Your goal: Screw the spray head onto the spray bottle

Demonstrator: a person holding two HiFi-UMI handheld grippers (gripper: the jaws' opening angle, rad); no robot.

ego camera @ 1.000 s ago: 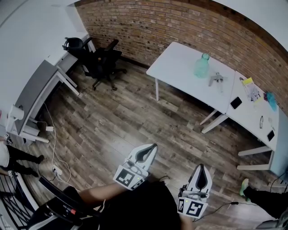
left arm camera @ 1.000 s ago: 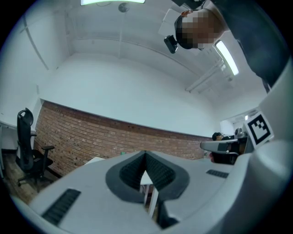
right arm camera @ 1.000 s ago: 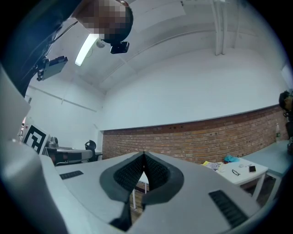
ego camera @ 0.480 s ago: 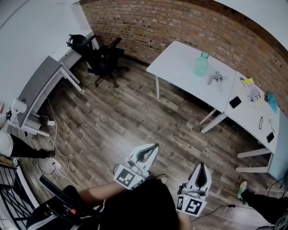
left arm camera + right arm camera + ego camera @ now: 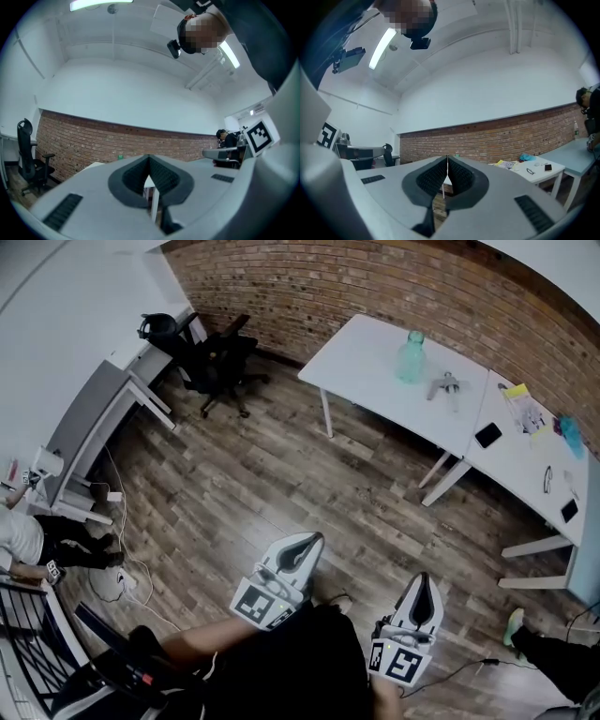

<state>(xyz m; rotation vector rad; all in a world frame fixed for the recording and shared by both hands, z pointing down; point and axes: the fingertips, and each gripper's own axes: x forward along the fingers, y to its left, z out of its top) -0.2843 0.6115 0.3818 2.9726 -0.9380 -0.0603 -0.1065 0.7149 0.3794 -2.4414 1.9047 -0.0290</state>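
Note:
A pale green spray bottle (image 5: 409,356) stands on a white table (image 5: 366,367) near the brick wall, with a grey spray head (image 5: 445,385) lying to its right. Both are far ahead of me across the wooden floor. My left gripper (image 5: 312,540) and right gripper (image 5: 423,578) are held low in the head view, pointing level toward the table, both shut with nothing between the jaws. In the left gripper view only the bottle's green top (image 5: 120,157) peeks over the shut left gripper (image 5: 149,157). The right gripper (image 5: 447,158) is shut too in its own view.
A second white table (image 5: 525,460) to the right carries a phone (image 5: 487,435), papers and glasses. A black office chair (image 5: 220,367) and a grey desk (image 5: 89,427) stand at the left. A cable and power strip (image 5: 122,582) lie on the floor. People stand at the left and lower right.
The whole view has shifted a little: the table and bottle sit slightly higher and nearer in the frame. Both grippers stay shut and keep their pose.

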